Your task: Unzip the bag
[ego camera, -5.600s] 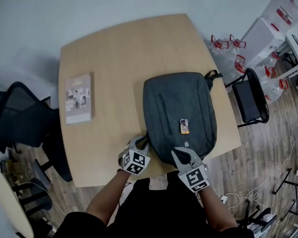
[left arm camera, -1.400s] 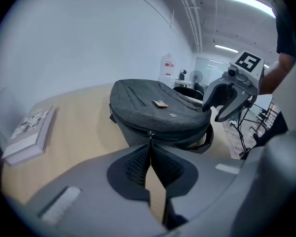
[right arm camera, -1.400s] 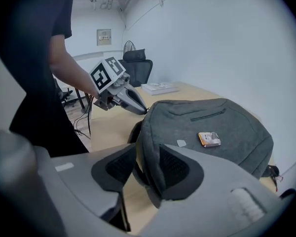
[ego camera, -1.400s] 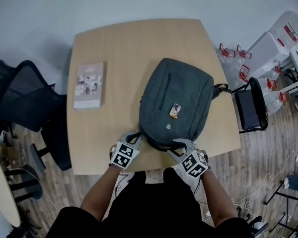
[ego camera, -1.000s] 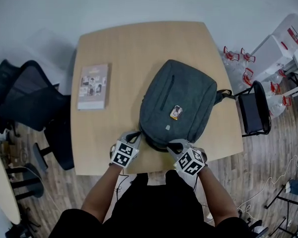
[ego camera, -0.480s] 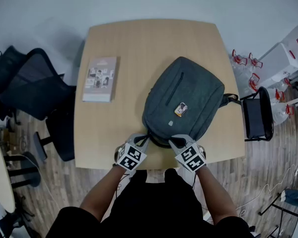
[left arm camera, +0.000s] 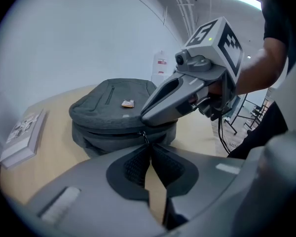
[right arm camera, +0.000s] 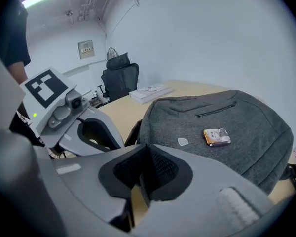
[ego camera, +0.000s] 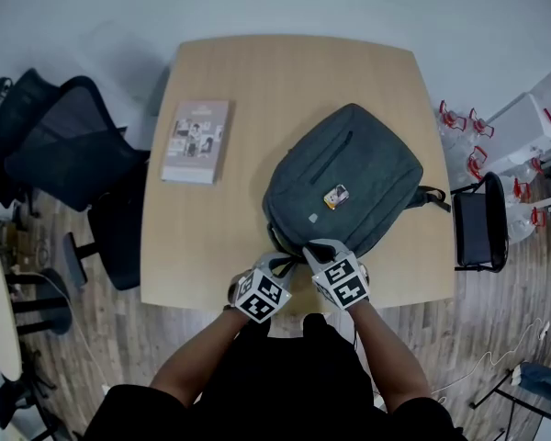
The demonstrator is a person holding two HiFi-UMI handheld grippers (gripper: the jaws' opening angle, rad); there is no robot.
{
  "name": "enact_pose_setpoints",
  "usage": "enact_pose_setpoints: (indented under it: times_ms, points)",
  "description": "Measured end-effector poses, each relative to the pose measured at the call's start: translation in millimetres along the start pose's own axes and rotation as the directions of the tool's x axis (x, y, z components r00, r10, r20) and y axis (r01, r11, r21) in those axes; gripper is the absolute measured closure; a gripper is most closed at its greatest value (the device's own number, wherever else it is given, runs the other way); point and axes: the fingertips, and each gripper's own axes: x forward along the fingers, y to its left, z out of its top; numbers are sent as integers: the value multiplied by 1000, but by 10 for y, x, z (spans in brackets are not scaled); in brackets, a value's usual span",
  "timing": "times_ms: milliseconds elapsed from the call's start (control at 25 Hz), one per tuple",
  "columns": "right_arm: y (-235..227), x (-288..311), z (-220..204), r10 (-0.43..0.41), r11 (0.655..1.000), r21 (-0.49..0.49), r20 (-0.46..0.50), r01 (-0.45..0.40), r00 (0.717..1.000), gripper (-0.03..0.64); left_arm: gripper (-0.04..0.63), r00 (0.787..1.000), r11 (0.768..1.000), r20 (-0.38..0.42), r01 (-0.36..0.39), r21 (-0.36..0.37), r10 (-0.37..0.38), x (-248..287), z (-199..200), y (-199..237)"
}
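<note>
Grey woven cloth makes up the bag [ego camera: 344, 186]; it lies flat on the wooden table [ego camera: 257, 90], its near end close to the edge where the person stands. Both tongs work at that end, nearly touching each other. The left gripper [ego camera: 283, 265] has its jaws pressed together on the zip pull [left arm camera: 145, 135]; the right gripper [ego camera: 317, 248] has just been closing and pinches a thin dark tab [right arm camera: 143, 187], perhaps a second pull or a bit of the bag's edge. My worry is slippage; such slim tabs could slide from the pads under a hard tug, or the unpinned bag could drag off the table. The zip looks fully closed; a small orange badge [ego camera: 336, 195] sits on top.
</note>
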Motion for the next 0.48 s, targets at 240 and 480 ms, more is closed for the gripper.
enact_pose_setpoints:
  times_ms: [240, 480]
  points:
    - [47, -10, 62, 30, 999, -25, 54, -28, 998, 578, 569, 1000, 999, 1, -19, -44, 19, 7, -61, 57]
    - [43, -305, -39, 100, 988, -133, 117, -85, 988, 426, 569, 998, 998, 6, -57, -37, 57, -50, -99, 162]
